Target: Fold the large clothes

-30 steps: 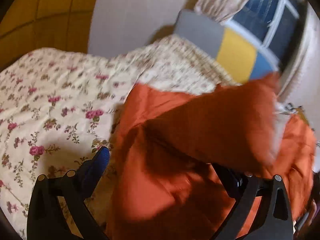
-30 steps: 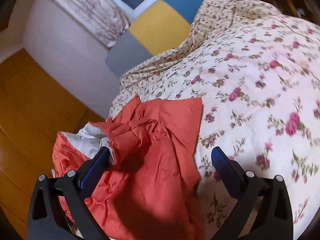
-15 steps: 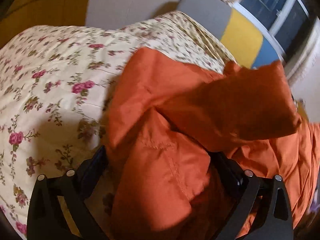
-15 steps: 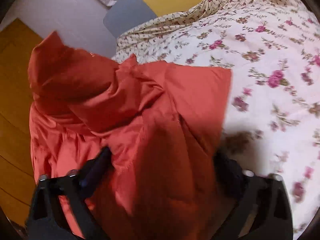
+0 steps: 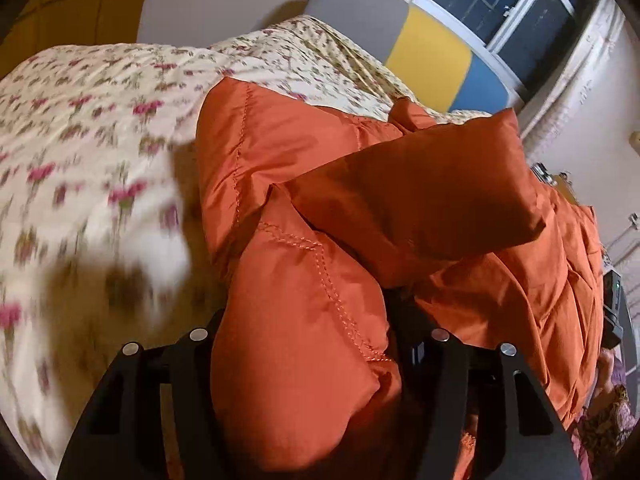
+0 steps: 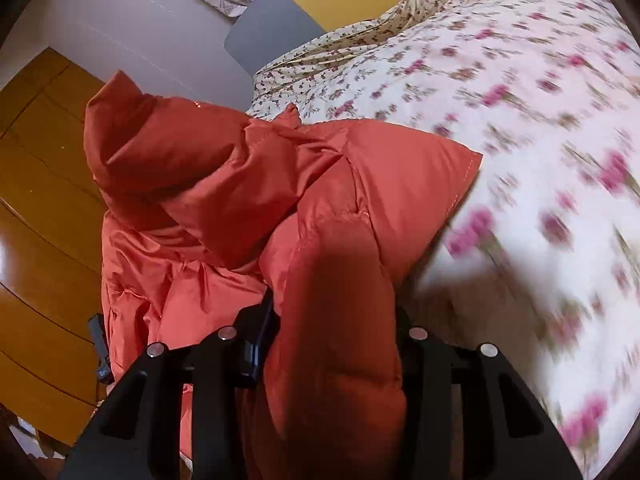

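Observation:
An orange padded jacket (image 5: 304,184) lies on a floral quilt (image 5: 80,152). In the left wrist view a thick fold of it fills the space between the jaws of my left gripper (image 5: 308,320), which has closed in on it. A sleeve (image 5: 420,192) lies folded across the body. In the right wrist view the jacket (image 6: 248,184) hangs partly off the bed's left edge, and my right gripper (image 6: 336,316) is shut on a bulging fold. The fingertips of both grippers are hidden by fabric.
The floral quilt (image 6: 520,120) covers the bed to the right. A grey, yellow and blue headboard (image 5: 424,52) stands under a dark window (image 5: 512,12). A wooden floor (image 6: 36,200) lies left of the bed in the right wrist view.
Both grippers moved forward into the jacket and closed from wide open onto folds of it. The sleeve came to lie across the jacket body.

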Motion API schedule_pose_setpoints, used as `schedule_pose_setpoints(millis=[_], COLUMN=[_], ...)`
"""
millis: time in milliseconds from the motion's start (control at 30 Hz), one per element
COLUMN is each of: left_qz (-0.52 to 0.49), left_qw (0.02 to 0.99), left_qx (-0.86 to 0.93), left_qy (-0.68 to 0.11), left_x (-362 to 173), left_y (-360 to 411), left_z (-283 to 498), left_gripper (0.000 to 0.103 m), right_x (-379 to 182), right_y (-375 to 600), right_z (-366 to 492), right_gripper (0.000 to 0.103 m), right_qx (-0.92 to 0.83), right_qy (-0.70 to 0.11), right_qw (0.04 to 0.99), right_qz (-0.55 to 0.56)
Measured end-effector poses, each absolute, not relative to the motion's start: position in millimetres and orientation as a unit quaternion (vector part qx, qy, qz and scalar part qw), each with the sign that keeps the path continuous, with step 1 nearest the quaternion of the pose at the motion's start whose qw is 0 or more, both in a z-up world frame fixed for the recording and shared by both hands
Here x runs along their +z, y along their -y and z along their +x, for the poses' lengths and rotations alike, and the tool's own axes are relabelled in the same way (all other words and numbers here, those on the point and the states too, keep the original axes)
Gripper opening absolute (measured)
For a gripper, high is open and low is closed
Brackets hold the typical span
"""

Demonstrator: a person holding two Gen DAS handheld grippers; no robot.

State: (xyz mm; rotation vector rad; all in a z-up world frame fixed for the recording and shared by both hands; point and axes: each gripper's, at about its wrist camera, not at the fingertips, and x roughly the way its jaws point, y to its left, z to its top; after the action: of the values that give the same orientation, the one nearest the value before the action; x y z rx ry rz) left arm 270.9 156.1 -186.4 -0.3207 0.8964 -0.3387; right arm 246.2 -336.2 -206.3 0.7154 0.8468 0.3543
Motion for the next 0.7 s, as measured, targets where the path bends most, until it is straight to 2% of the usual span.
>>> schedule_pose_setpoints(millis=[200, 267, 300, 400, 433, 500, 533, 600, 700], left_qz=[-0.165, -0.158, -0.154, -0.155, -0.152, -0.116, -0.095, -0.037, -0.023], left_qw=[0.873, 0.88, 0.883, 0.903, 0.913, 0.934, 0.94, 0.945, 0.934], left_qx=[-0.172, -0.161, -0.151, -0.119, -0.121, -0.125, -0.128, -0.142, -0.162], left_qy=[-0.425, -0.418, -0.417, -0.383, -0.358, -0.314, -0.302, -0.293, -0.317], left_x=[-187, -185, -183, -163, -152, -132, -125, -114, -112], left_y=[-145, -142, -142, -153, -156, -156, -155, -145, -135], left_z=[218, 205, 202, 184, 176, 166, 164, 177, 215], left_gripper=[0.06, 0.065, 0.07, 0.082, 0.089, 0.098, 0.1, 0.1, 0.1], right_x=[-207, -207, -206, -191, -182, -163, -154, -135, -117], right_y=[351, 353, 354, 355, 356, 355, 354, 348, 335], right_z=[192, 181, 177, 169, 164, 158, 160, 171, 195], right_gripper=[0.045, 0.058, 0.061, 0.083, 0.083, 0.092, 0.097, 0.098, 0.101], right_qx=[0.164, 0.151, 0.138, 0.087, 0.073, 0.069, 0.071, 0.088, 0.121], right_qy=[-0.395, -0.393, -0.392, -0.386, -0.374, -0.346, -0.335, -0.32, -0.316], right_qw=[0.836, 0.842, 0.845, 0.867, 0.88, 0.901, 0.909, 0.921, 0.926], right_qz=[0.345, 0.338, 0.335, 0.303, 0.283, 0.253, 0.238, 0.205, 0.167])
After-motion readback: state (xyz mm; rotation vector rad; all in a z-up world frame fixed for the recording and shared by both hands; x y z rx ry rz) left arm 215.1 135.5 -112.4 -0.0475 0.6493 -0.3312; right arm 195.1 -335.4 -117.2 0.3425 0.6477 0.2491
